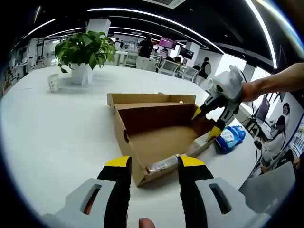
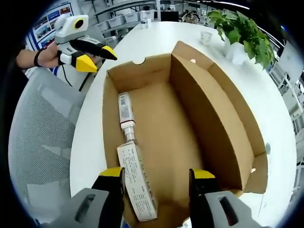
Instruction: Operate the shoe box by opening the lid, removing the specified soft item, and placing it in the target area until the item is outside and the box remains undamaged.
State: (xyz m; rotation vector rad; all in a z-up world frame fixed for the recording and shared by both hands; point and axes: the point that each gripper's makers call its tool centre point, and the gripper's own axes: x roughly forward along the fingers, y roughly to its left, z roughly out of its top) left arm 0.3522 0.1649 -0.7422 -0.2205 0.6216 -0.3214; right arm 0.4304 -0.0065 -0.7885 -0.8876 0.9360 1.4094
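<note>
The brown shoe box (image 1: 161, 142) lies open on the white table, its lid (image 1: 152, 99) folded back. Inside it lie a tube (image 2: 126, 111) and a small white printed carton (image 2: 137, 185) along one wall. A soft blue packet (image 1: 230, 137) rests on the table just outside the box's right end. My right gripper (image 1: 205, 123) hovers open over that end of the box, looking down into the box (image 2: 171, 142) past its own open jaws (image 2: 156, 175). My left gripper (image 1: 154, 164) is open, short of the box's near corner, and appears beyond the box's far end (image 2: 100, 59).
A potted plant (image 1: 85, 52) and a small cup (image 1: 53, 81) stand at the far side of the table (image 1: 57, 137). A grey mesh chair (image 2: 38, 142) sits beside the table edge. People and desks are in the background.
</note>
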